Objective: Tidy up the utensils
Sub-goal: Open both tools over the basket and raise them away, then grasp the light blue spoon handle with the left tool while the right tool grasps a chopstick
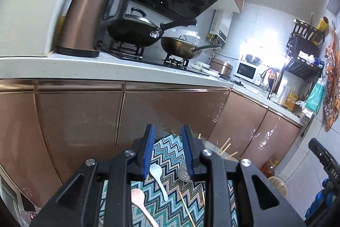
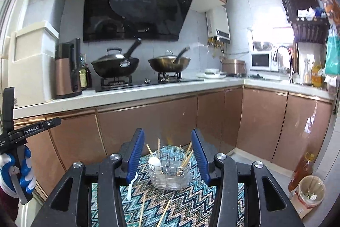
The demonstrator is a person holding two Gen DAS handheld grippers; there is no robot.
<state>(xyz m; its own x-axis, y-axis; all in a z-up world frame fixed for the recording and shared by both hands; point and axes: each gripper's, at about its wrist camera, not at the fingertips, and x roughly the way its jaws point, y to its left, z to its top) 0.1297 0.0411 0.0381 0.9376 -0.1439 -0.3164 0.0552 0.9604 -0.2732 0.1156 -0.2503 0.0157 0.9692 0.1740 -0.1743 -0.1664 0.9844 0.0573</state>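
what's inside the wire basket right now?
The wire basket holds a white spoon on its left side and several wooden chopsticks standing up. Its bottom is obscured by the mesh and glare.

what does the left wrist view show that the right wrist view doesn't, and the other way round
Only the left wrist view shows a pink spoon lying on the zigzag mat beside the white spoon, between the open left gripper.

Only the right wrist view shows the whole wire utensil basket, with a white spoon and chopsticks standing in it, framed by the open right gripper.

Both show the zigzag mat, loose chopsticks lying on it, and the two woks on the stove behind.
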